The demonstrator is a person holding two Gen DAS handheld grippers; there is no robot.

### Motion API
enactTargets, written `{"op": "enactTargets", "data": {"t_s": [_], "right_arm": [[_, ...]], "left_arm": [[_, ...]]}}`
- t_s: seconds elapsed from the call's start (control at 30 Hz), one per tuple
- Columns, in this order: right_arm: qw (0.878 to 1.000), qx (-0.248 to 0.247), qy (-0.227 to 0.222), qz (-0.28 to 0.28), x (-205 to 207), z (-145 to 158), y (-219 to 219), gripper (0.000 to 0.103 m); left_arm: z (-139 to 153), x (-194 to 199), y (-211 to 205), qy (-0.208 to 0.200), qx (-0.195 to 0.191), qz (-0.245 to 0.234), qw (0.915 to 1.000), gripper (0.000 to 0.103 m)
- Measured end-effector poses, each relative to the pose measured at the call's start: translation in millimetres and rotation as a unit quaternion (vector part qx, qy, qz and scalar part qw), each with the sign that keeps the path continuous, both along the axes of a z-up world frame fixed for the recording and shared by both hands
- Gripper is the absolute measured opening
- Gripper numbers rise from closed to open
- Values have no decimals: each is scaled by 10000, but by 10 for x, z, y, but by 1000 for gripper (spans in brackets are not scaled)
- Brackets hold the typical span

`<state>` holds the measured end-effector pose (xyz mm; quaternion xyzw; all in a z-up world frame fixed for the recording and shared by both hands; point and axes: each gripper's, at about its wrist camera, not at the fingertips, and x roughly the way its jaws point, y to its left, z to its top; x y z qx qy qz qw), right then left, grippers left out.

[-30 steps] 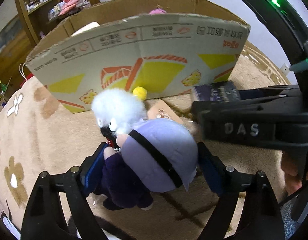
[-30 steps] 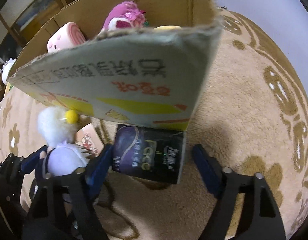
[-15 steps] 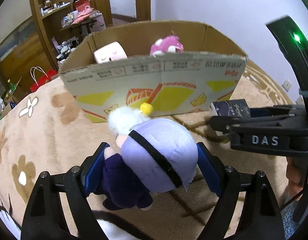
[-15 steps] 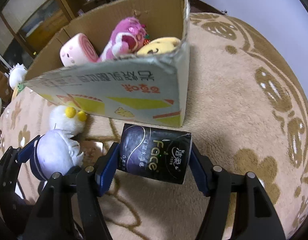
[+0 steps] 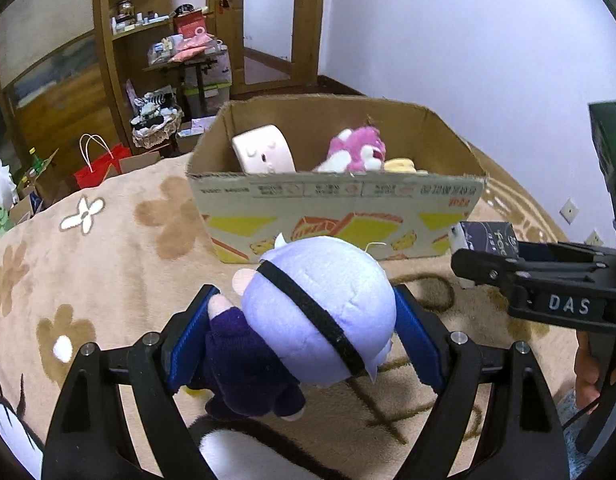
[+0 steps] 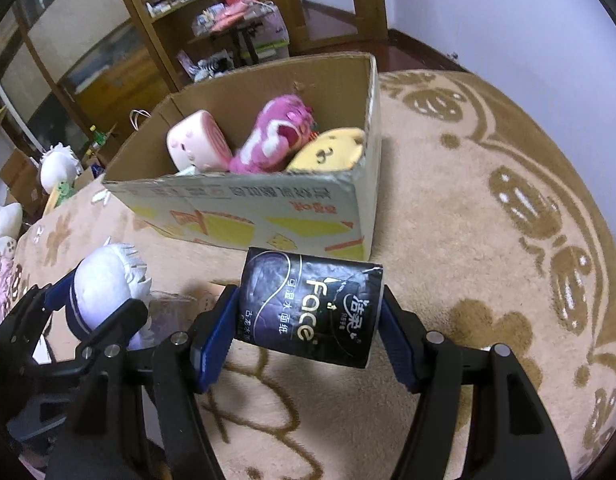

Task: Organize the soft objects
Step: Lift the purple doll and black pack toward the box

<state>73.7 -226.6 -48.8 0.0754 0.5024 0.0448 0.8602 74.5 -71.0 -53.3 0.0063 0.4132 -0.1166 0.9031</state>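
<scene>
Three soft toys already lie in the cardboard box at upper centre. The left claw grips a lilac plush doll at lower centre; the right claw clamps a dark tissue pack. Neither is boxed yet.

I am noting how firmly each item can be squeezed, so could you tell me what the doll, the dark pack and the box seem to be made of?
Doll: stuffed plush, matte fuzzy nap, bulging softly between the left jaws.
Dark pack: glossy plastic film, wrinkled and shiny; probably tissues inside, judging by the print.
Box: corrugated cardboard, brown inside, printed outside, with ragged edges.
</scene>
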Motion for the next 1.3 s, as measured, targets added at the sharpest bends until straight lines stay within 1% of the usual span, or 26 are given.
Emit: {"op": "enactTargets", "data": {"t_s": [0.1, 0.23, 0.33, 0.53, 0.6, 0.73, 0.87, 1.0, 1.03, 1.17, 1.3], "right_arm": [[9999, 42, -88, 37, -8, 63, 65, 71], [9999, 82, -137, 61, -9, 80, 88, 71], [9997, 118, -200, 67, -4, 92, 91, 71], [9995, 205, -198, 111, 16, 82, 104, 71], [9995, 204, -179, 133, 30, 67, 113, 71], [9995, 222, -135, 193, 52, 44, 139, 71], [9995, 223, -86, 223, 68, 14, 146, 71], [9995, 234, -42, 223, 81, -3, 145, 71], [9995, 241, -27, 224, 84, -8, 146, 71], [9994, 235, -90, 223, 73, 18, 142, 71], [9988, 277, -326, 230, 38, 128, 140, 71]], "left_arm": [[32, 5, 52, 10, -135, 26, 9999, 85], [79, 6, 120, -57, -175, 123, 9998, 85], [124, 39, 192, -61, -282, 182, 9994, 85], [8, 133, 267, 361, -506, 238, 9978, 85], [-30, 159, 252, 417, -456, 230, 9978, 85], [-143, 212, 166, 578, -219, 175, 9979, 85], [-235, 231, 145, 766, -273, 126, 9966, 86], [-246, 223, 142, 766, -231, 128, 9967, 86], [-230, 216, 157, 712, -243, 163, 9970, 85], [-48, 136, 217, 385, -392, 222, 9982, 85], [146, 83, 292, 159, -573, 252, 9979, 85]]}}
